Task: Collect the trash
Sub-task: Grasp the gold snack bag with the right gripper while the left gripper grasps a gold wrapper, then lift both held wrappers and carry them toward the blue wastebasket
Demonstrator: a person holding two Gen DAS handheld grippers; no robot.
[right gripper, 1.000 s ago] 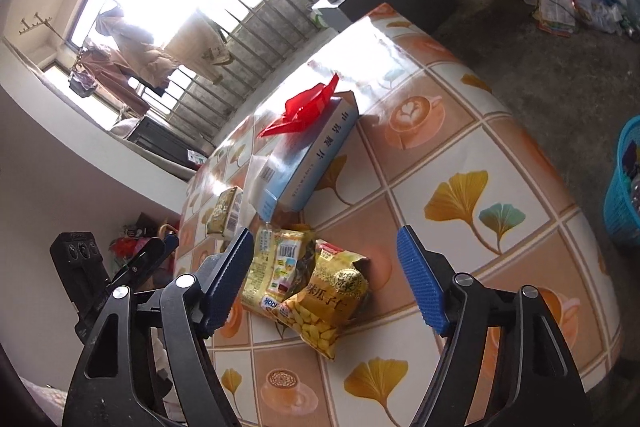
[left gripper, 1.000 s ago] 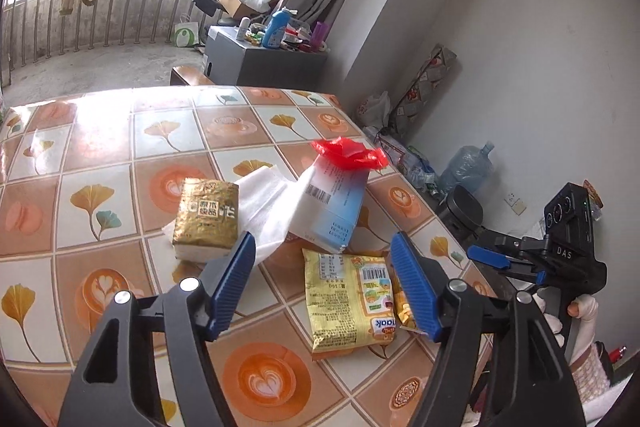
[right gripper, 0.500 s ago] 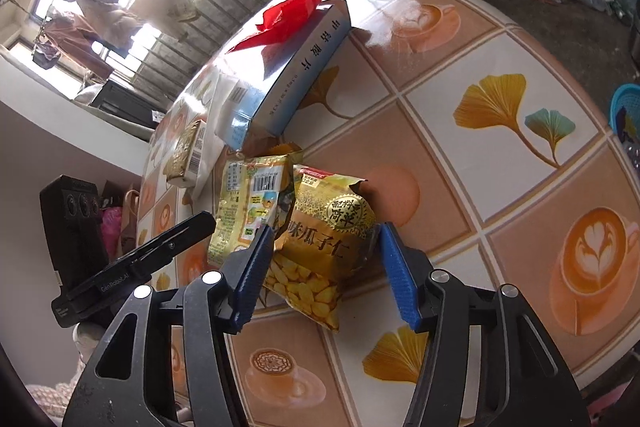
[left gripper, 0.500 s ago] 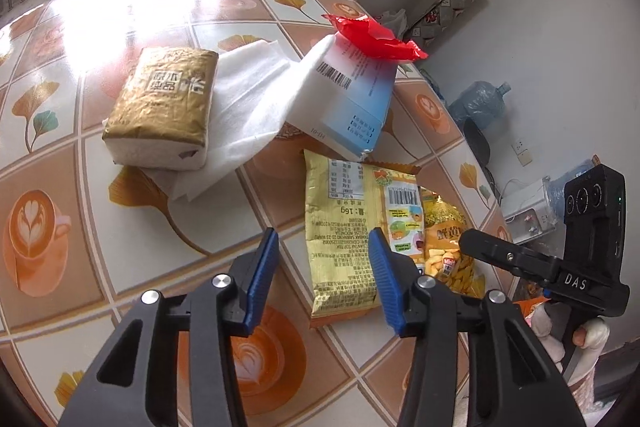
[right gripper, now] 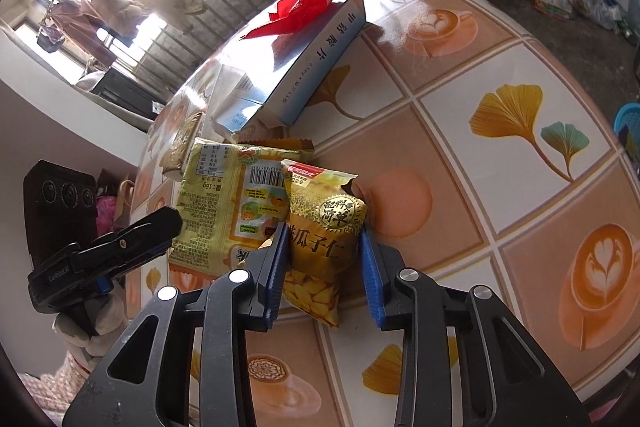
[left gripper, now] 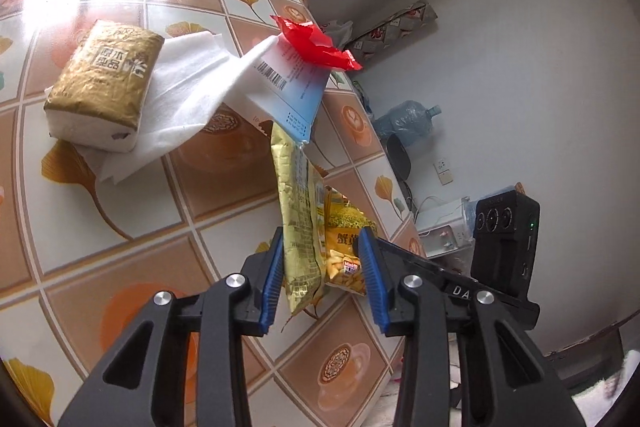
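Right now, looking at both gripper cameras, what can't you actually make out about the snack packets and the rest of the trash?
- Left wrist view: the pale yellow packet stands edge-on, so its print is unreadable.
- Left wrist view: the seed packet is half hidden behind it.
- Right wrist view: the tissue pack is small, mostly hidden by the pale yellow packet.
- Both views: what lies under the blue box.
- Neither view shows a bin.

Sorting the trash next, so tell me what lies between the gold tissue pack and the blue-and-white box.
A loose white tissue sheet spreads from under the gold tissue pack across to the blue-and-white box, reaching its near edge. The left wrist view shows it.
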